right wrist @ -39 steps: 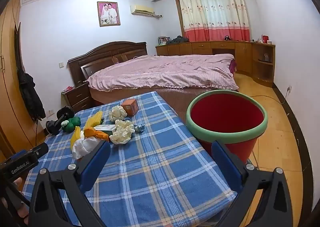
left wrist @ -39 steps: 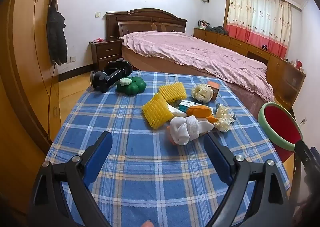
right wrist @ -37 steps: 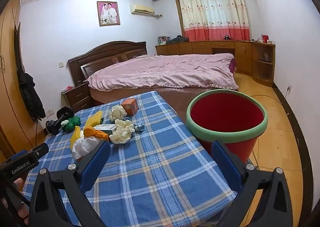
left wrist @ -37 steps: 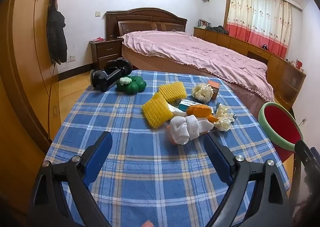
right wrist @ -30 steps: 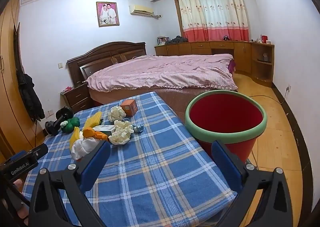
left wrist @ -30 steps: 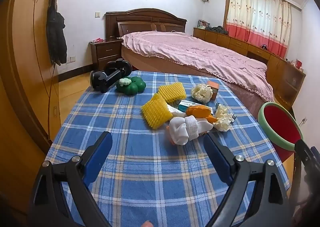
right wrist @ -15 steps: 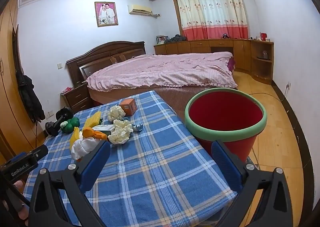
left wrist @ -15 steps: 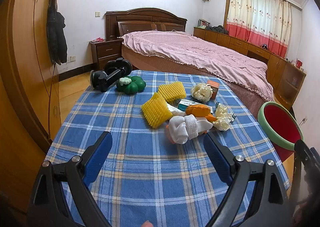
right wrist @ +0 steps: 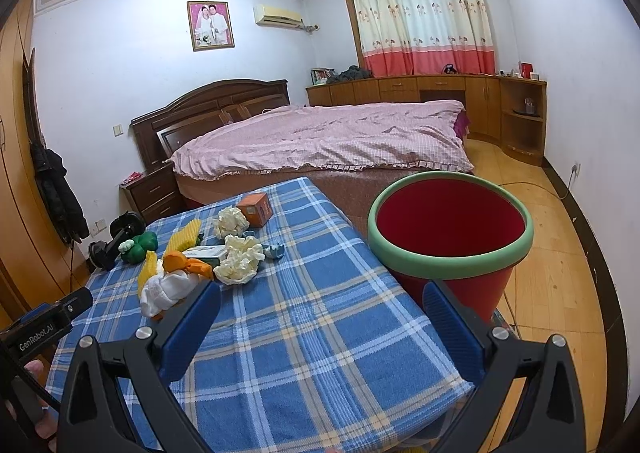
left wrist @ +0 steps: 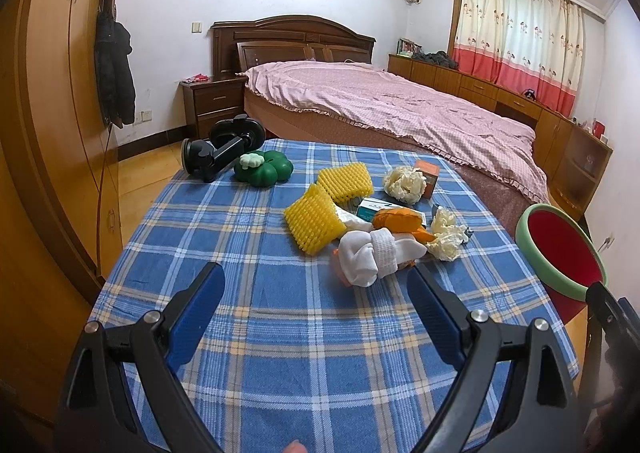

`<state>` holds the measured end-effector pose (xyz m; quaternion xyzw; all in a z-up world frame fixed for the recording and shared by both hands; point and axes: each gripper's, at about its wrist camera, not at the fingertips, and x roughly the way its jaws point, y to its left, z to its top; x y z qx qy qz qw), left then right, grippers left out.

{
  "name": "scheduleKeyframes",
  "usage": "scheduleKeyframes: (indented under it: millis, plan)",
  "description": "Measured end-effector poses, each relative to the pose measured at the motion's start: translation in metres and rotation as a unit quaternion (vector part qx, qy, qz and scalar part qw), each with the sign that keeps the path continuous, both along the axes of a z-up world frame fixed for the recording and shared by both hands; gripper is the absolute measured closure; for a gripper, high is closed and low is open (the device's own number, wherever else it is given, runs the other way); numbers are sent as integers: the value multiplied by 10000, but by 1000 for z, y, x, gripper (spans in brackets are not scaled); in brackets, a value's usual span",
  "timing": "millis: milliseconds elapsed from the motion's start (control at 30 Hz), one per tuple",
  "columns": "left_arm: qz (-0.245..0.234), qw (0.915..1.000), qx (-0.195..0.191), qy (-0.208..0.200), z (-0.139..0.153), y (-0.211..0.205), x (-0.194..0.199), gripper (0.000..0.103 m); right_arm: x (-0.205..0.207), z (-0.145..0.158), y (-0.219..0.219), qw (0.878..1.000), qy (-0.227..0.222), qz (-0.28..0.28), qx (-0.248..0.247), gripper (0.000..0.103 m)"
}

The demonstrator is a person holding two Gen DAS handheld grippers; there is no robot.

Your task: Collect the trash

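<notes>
Your left claw (left wrist: 316, 293) is spread wide and holds nothing, hovering over the near part of the bench (left wrist: 256, 337), which is covered by a blue plaid cloth. Your right claw (right wrist: 320, 309) is likewise wide and empty, near the bench's right edge. The trash lies in a cluster past the left claw: a white wad (left wrist: 370, 257) nearest, two yellow foam nets (left wrist: 314, 219), an orange wrapper (left wrist: 398, 219) on a small carton (left wrist: 370, 207), crumpled cream paper (left wrist: 446, 235) and an orange box (left wrist: 427, 173). A green toy (left wrist: 264, 173) and a black phone holder (left wrist: 220, 151) sit at the far left corner. The red bin (right wrist: 450, 231) with a green rim stands on the floor just beside the bench's right edge.
</notes>
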<state>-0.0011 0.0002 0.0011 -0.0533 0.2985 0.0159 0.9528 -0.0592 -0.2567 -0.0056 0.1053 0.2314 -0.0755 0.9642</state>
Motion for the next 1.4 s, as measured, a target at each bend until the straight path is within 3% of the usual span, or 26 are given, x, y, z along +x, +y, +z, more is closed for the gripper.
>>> scheduleKeyframes:
  millis: [1400]
  plan:
    - [2,10000,-8,28,-1,2,0,11,1,-1,0,10000,51,-9,37,0]
